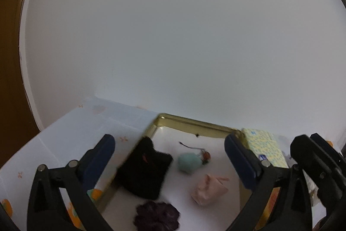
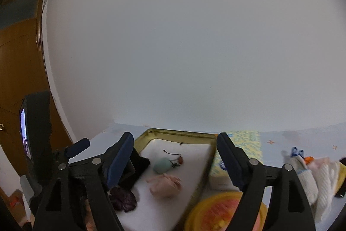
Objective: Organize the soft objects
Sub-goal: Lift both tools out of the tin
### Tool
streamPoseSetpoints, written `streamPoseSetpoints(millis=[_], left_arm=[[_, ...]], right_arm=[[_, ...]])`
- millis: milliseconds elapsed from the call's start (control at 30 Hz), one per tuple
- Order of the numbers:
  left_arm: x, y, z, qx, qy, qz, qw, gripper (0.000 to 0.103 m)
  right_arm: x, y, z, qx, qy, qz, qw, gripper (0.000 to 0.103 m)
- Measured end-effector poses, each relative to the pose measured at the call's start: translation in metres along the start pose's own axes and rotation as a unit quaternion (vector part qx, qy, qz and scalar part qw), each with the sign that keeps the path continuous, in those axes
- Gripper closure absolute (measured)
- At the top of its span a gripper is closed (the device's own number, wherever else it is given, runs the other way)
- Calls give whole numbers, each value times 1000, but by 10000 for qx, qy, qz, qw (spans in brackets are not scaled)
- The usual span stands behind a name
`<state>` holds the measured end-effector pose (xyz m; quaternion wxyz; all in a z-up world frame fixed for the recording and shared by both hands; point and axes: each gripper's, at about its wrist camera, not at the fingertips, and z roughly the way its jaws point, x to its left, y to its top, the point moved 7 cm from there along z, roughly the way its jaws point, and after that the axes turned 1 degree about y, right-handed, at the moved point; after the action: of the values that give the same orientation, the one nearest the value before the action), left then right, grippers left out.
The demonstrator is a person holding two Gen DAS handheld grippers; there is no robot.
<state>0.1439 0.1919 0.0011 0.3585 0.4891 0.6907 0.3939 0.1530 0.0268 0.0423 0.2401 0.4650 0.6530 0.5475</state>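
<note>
From the left wrist camera, the left gripper [image 1: 169, 157] is hanging wide apart over a gold-edged tray [image 1: 194, 123] and gripping nothing. Sitting inside the tray are a black fuzzy pouch [image 1: 145, 168], a little teal pouch [image 1: 188, 162], a pink pouch [image 1: 208, 189] and a dark purple flower-shaped piece [image 1: 157, 217]. They all are looking light and squishy, so pinching the puffy middle should be working best. The pink pouch's ties are pointing right, and the black pouch's long side is running toward the tray's far left corner. From the right wrist camera, the right gripper [image 2: 175, 157] is also spread wide and gripping nothing. White knitted things [image 2: 313, 179], maybe socks since it is blurry, are lying on the table to the right, outside the tray, with their long sides slanting toward the far left.
</note>
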Motion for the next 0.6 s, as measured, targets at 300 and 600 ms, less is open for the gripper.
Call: streamPoseSetpoints(millis=[300,600], left_arm=[[-2,-15,-24,-505,47,-361,9981,0],[-33,-29,-44,-976,39,153,9951,0]], right_arm=[[-31,-22,-29,-67,-577,-215,9981,22],[-42,-27,-48,-51,-831,-516,9952,22]])
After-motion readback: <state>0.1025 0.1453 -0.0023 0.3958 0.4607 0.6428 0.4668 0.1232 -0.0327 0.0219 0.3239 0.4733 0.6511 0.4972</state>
